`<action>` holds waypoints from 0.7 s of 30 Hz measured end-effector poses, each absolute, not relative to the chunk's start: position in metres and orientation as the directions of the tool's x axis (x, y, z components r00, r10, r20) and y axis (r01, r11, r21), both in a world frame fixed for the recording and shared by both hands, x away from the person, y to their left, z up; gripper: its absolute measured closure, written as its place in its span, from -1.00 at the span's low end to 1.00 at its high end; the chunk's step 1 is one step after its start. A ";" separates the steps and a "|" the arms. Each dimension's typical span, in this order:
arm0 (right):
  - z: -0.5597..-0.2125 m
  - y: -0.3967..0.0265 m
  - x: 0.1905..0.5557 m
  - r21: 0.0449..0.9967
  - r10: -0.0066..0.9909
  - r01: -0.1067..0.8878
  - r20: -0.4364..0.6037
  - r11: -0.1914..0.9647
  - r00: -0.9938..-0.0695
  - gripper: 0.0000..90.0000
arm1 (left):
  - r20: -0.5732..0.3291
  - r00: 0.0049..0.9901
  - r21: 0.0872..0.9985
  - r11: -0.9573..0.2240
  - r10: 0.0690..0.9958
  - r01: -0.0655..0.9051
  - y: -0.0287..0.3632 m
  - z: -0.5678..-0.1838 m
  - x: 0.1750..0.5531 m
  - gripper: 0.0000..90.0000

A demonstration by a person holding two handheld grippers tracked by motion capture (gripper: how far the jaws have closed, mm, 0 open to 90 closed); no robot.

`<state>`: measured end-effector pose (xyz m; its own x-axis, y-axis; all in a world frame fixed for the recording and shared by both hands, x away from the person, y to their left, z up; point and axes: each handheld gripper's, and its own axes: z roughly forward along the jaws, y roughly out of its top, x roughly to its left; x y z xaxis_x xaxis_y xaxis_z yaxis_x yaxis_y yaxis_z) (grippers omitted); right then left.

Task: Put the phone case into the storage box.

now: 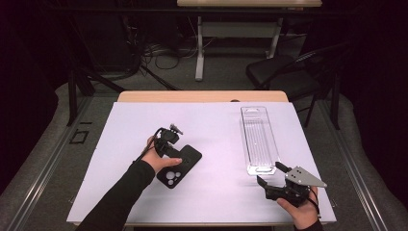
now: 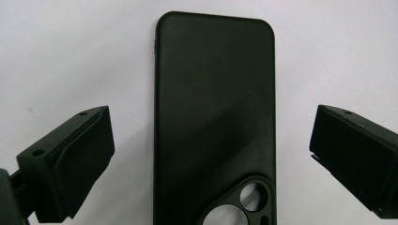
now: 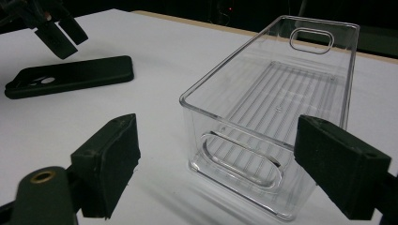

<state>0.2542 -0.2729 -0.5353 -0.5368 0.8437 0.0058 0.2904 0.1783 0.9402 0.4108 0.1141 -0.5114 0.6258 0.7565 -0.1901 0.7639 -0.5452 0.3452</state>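
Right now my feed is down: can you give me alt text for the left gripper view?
A black phone case lies flat on the white table, back side up, with its camera cutout at the bottom edge of the view. The left gripper is above it, jaws open, one on each side of the case and not touching it.

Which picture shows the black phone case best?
The left gripper view: the phone case lies close up, between the open fingers, with its camera cutout plain. The high view shows it small beside the left hand. The right gripper view shows it farther off, flat on the table.
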 end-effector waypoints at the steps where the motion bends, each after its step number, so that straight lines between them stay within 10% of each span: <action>1: -0.535 -0.273 0.254 0.939 0.844 0.294 0.007 0.179 -0.537 -0.69 | -0.190 0.623 0.342 -0.544 0.759 0.766 0.113 -0.513 0.411 -0.99; 21: -0.536 -0.273 0.254 0.937 0.842 0.298 0.009 0.181 -0.540 -0.69 | -0.174 0.646 0.228 -0.608 0.743 0.760 0.099 -0.529 0.414 -0.99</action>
